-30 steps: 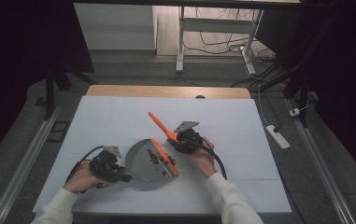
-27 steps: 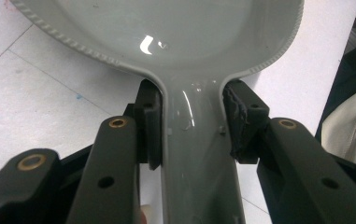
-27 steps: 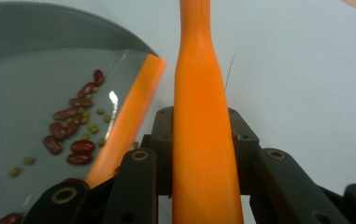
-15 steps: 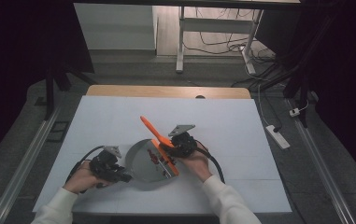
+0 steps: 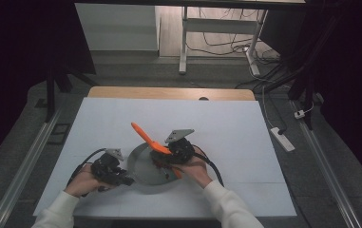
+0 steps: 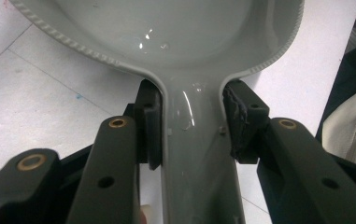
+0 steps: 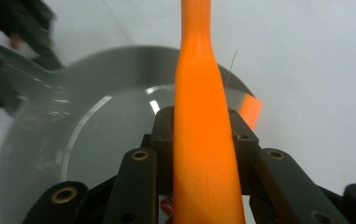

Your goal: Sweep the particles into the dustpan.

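Observation:
A grey round pan lies on the white table near the front edge. My left gripper is shut on the pan's handle, its pads pressing both sides where the handle meets the ribbed rim of the pan. My right gripper is shut on a long orange utensil, which points up and away to the left over the pan. In the right gripper view the orange utensil runs between the jaws of my right gripper, above the pan. The utensil's lower end is hidden by the hand.
The white table top spreads out beyond the pan on all sides, with a wooden strip at its far edge. A power strip lies off the table's right side. Cables and a metal stand are on the floor behind.
My right gripper has moved left over the pan with the orange utensil, whose far tip swung left. The left gripper has stayed on the pan handle.

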Demonstrator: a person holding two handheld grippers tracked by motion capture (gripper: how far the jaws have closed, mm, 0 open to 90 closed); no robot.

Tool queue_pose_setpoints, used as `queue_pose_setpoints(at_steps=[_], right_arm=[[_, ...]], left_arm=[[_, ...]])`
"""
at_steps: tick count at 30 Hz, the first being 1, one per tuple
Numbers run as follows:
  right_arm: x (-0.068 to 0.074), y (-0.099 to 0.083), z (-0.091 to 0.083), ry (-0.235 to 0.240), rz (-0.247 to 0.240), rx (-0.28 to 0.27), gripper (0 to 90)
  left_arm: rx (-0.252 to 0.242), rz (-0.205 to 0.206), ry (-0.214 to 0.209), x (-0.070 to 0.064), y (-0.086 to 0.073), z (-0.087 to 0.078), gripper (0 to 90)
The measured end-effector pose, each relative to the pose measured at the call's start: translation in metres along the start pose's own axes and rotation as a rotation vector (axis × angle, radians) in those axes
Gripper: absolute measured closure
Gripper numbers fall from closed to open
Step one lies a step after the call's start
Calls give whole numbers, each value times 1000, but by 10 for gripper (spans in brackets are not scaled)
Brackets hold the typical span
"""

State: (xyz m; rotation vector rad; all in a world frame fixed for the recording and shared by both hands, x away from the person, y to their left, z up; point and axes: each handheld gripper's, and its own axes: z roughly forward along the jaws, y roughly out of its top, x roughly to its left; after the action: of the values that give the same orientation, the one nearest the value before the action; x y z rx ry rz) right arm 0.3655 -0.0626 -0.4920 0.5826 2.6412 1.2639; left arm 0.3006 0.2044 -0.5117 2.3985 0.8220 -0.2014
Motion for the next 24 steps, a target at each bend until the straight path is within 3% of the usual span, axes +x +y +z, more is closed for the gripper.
queue_pose_setpoints(at_steps=[5, 14, 19, 24], right_arm=[[-3, 5, -12, -55, -8, -29, 698], [-31, -7, -30, -201, 54, -14, 697], [-40, -24, -28, -241, 98, 37, 697], [-39, -29, -26, -234, 93, 55, 697]], left_arm=[[-1, 0, 0, 0, 0, 0, 615], [-4, -5, -1, 0, 0, 0, 615], [-5, -6, -1, 0, 0, 1, 615], [-4, -6, -1, 0, 0, 1, 615]])
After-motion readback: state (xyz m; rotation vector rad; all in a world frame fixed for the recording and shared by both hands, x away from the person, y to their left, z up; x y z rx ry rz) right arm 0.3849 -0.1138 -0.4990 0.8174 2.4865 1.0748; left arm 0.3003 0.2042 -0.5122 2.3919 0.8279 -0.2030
